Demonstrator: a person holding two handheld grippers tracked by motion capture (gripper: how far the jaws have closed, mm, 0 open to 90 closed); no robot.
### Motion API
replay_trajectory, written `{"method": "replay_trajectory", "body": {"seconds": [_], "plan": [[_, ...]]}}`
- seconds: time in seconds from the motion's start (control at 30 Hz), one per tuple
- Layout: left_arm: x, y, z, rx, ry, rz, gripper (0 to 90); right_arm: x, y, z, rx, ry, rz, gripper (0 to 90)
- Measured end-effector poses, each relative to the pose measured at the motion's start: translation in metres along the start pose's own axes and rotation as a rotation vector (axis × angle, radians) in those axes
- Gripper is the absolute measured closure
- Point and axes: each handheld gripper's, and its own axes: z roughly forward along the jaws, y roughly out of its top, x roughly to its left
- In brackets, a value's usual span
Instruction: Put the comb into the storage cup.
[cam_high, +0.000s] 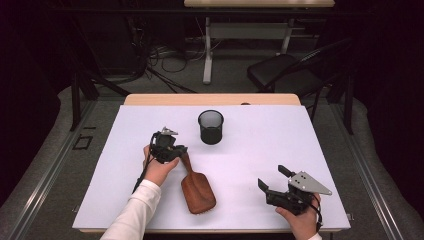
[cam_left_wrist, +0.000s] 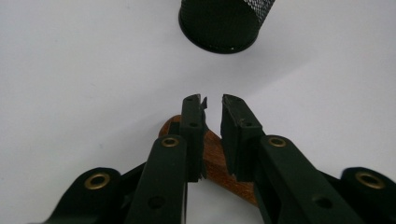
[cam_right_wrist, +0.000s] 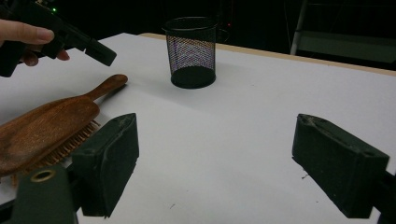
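While the left gripper (cam_high: 172, 150) hangs over the thin handle of the brown wooden paddle hairbrush (cam_high: 197, 191), we see its jaws drawn nearly together with the handle beneath them, not clearly pinched yet. We judge this end was chosen because it is narrow enough to grip. The brush lies bristles down near the front edge of the white tabletop (cam_high: 260, 150), handle pointing toward the black wire-mesh cup (cam_high: 210, 127), which stands upright near the back edge, probably as the brush's destination. By the front right corner, our right gripper (cam_high: 273, 179) rests with jaws spread wide and nothing between them.
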Motion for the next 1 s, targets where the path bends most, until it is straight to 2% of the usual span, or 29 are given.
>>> {"method": "replay_trajectory", "body": {"seconds": [0.33, 0.8, 1.0], "plan": [[-0.008, -0.002, 0.015, 0.046, 0.013, 0.019, 89.2, -0.001, 0.000, 0.001, 0.000, 0.000, -0.010, 14.4], [-0.016, -0.003, 0.029, 0.077, 0.011, 0.031, 89.6, 0.000, 0.000, 0.001, 0.002, 0.004, -0.007, 14.5], [-0.018, -0.003, 0.030, 0.084, 0.025, 0.043, 89.6, -0.001, 0.000, 0.001, 0.002, 0.003, -0.008, 14.5]]}}
